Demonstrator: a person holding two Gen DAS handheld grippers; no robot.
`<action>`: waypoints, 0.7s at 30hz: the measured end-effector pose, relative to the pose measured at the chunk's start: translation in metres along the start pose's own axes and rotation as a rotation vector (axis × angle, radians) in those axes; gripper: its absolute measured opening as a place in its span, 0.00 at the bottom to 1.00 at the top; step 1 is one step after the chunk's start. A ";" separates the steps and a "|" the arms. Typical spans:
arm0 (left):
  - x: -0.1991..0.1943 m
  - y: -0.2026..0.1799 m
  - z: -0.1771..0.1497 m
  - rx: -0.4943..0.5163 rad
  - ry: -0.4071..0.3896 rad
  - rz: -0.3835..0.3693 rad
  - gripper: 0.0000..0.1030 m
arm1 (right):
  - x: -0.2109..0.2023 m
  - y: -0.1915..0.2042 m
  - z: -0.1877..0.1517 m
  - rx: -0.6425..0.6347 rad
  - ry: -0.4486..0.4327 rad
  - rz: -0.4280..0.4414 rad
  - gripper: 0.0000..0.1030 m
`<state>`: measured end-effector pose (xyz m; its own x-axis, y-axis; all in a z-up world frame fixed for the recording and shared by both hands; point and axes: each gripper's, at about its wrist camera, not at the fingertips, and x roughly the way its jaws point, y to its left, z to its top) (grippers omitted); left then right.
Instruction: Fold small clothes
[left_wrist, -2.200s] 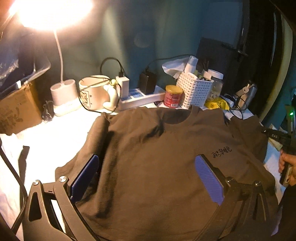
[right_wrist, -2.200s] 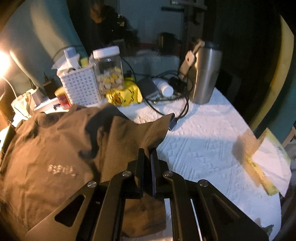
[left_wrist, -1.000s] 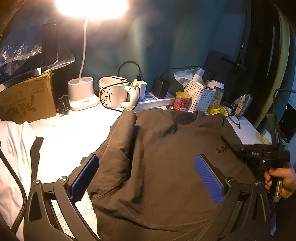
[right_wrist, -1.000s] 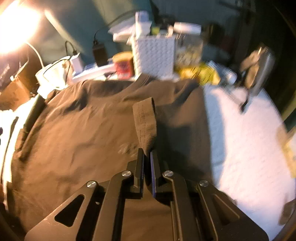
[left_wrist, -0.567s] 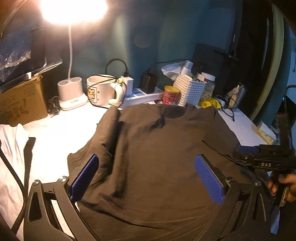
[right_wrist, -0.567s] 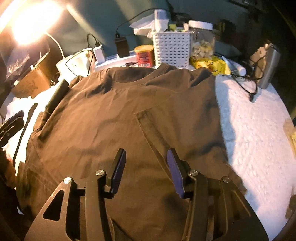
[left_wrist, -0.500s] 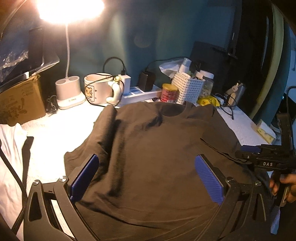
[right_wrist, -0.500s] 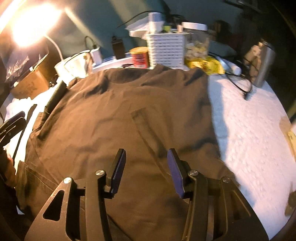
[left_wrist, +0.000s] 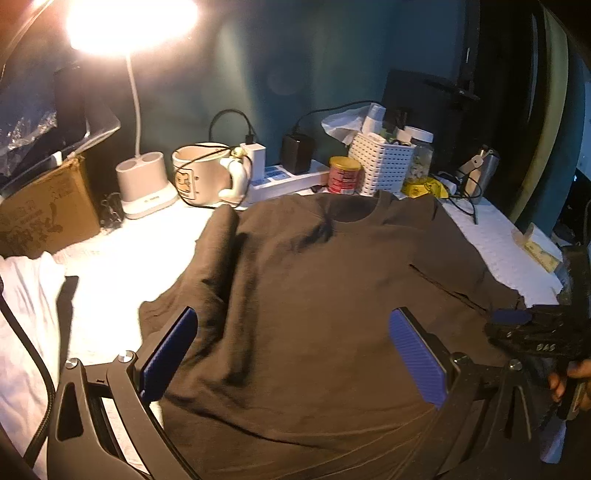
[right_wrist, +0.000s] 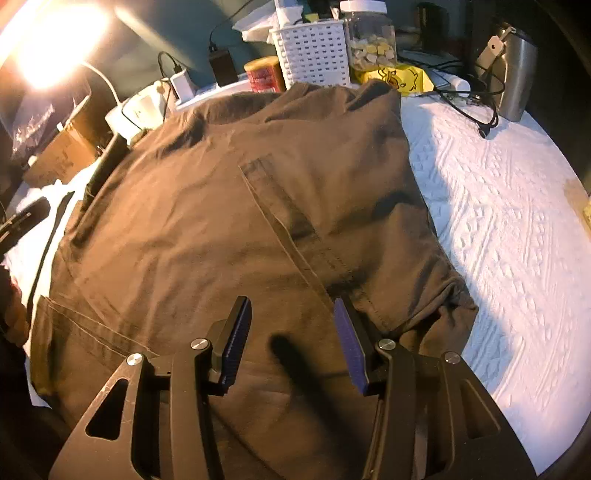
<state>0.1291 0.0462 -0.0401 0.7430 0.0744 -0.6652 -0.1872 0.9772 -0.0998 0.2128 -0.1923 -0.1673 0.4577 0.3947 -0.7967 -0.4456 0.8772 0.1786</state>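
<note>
A dark brown T-shirt (left_wrist: 314, 295) lies flat on the white textured cover (right_wrist: 509, 229), its collar (left_wrist: 354, 212) toward the back. Its right sleeve (right_wrist: 332, 206) is folded inward over the body. The left edge forms a raised fold (left_wrist: 221, 243). My left gripper (left_wrist: 293, 350) hovers over the lower shirt, open wide with only cloth beneath it. My right gripper (right_wrist: 293, 343) is open above the shirt near the sleeve's hem, pads clear of the fabric. It also shows at the shirt's right edge (left_wrist: 517, 321), held by a hand (left_wrist: 569, 380).
Along the back stand a lit desk lamp (left_wrist: 146, 184), a mug (left_wrist: 201, 173), a power strip (left_wrist: 288, 179), a red can (left_wrist: 343, 179), a white basket (right_wrist: 314, 51), a jar (right_wrist: 369, 37) and a steel tumbler (right_wrist: 515, 66) with cables. A cardboard box (left_wrist: 40, 218) and white cloth (left_wrist: 22, 314) lie left.
My right gripper opened and let go of the sleeve, which now lies folded across the shirt; the gripper drew back toward the hem. The left gripper shifted slightly and stayed open.
</note>
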 end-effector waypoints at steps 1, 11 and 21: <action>-0.002 0.005 0.000 0.002 -0.002 0.011 0.99 | -0.003 0.001 0.001 0.002 -0.011 0.000 0.48; -0.001 0.056 0.009 -0.031 -0.032 0.018 0.99 | -0.012 0.019 0.017 -0.005 -0.063 -0.044 0.48; 0.057 0.075 0.036 0.105 0.051 -0.022 0.67 | -0.013 0.028 0.033 0.013 -0.097 -0.081 0.48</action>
<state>0.1806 0.1304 -0.0593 0.7122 0.0450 -0.7005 -0.1011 0.9941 -0.0389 0.2197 -0.1635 -0.1323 0.5648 0.3462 -0.7491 -0.3943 0.9107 0.1236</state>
